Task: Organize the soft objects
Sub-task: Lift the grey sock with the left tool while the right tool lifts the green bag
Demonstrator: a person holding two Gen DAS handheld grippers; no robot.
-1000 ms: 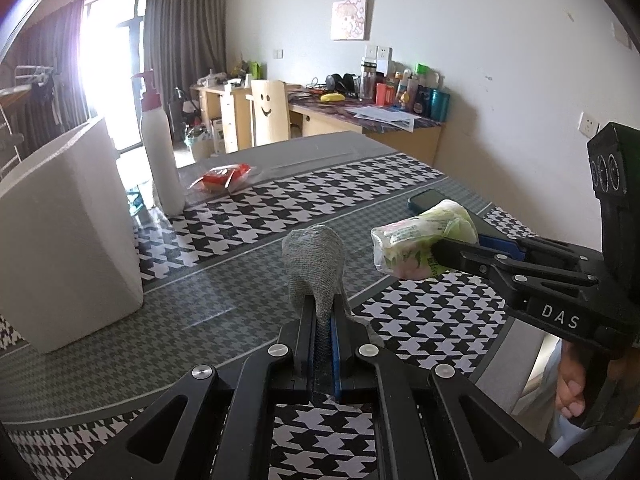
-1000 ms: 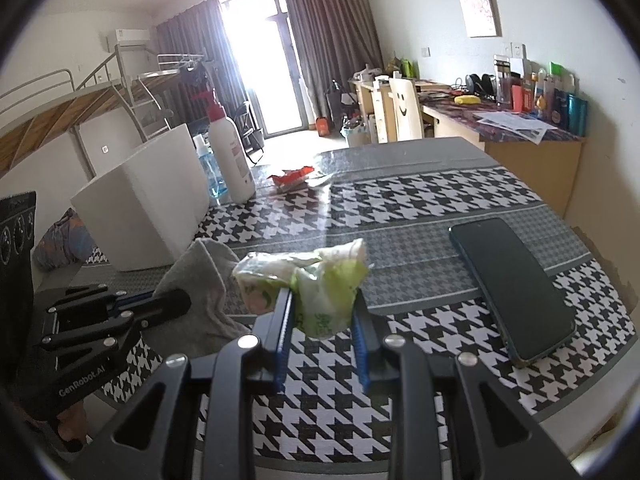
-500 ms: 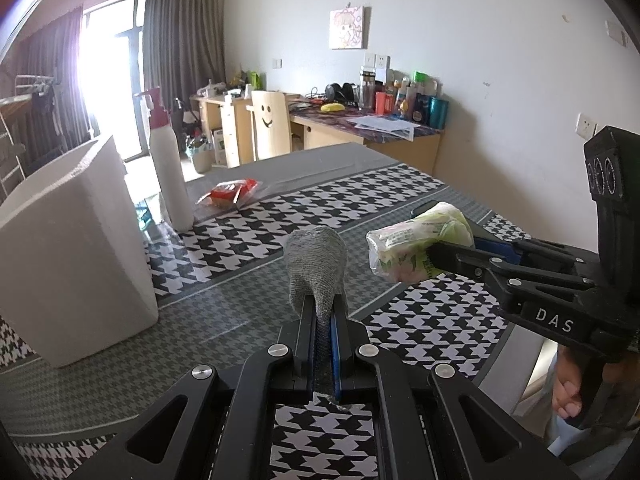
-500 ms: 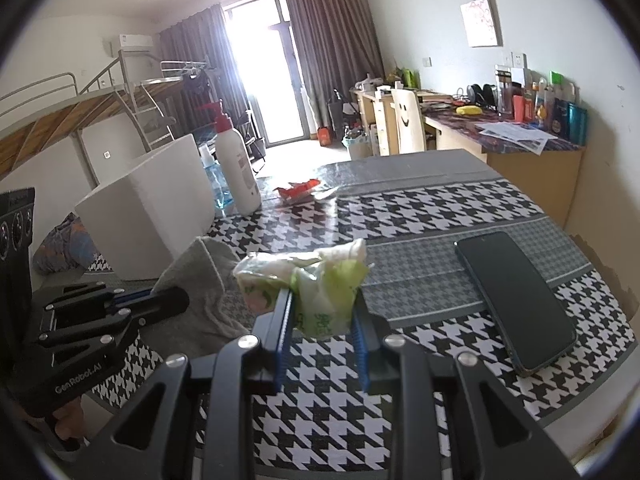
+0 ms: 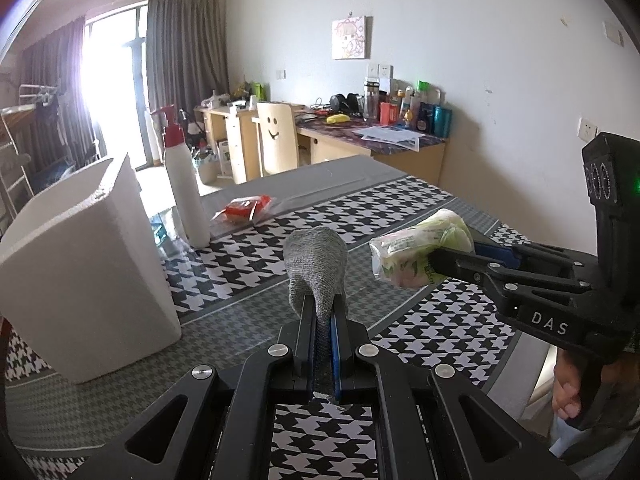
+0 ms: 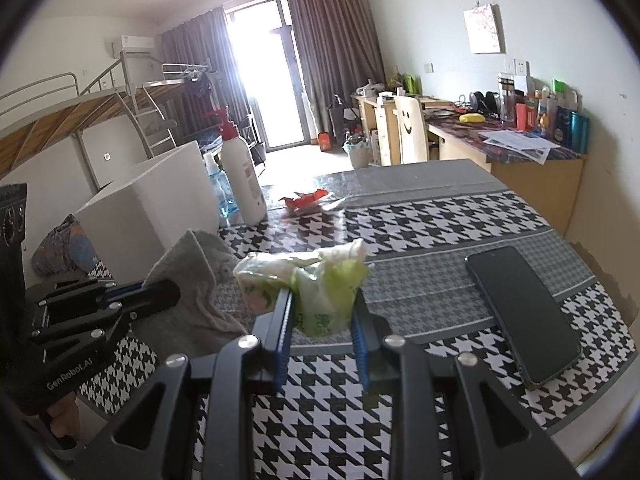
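Observation:
My left gripper (image 5: 323, 304) is shut on a grey knitted cloth (image 5: 316, 270) and holds it above the table; the cloth also shows in the right wrist view (image 6: 192, 280). My right gripper (image 6: 323, 300) is shut on a green and white tissue pack (image 6: 308, 280), held above the table to the right of the cloth; it also shows in the left wrist view (image 5: 416, 252). A white open box (image 5: 84, 268) stands on the table to the left, also in the right wrist view (image 6: 152, 204).
A white pump bottle (image 5: 184, 184) with a red top stands behind the box. A red wrapper (image 5: 246, 208) lies further back. A dark phone (image 6: 520, 312) lies on the table at the right. The table (image 5: 400, 216) has a houndstooth cloth. A desk and chair stand behind.
Both grippers have risen a little with their loads still held. The box and bottle look nearer and more central in the left wrist view.

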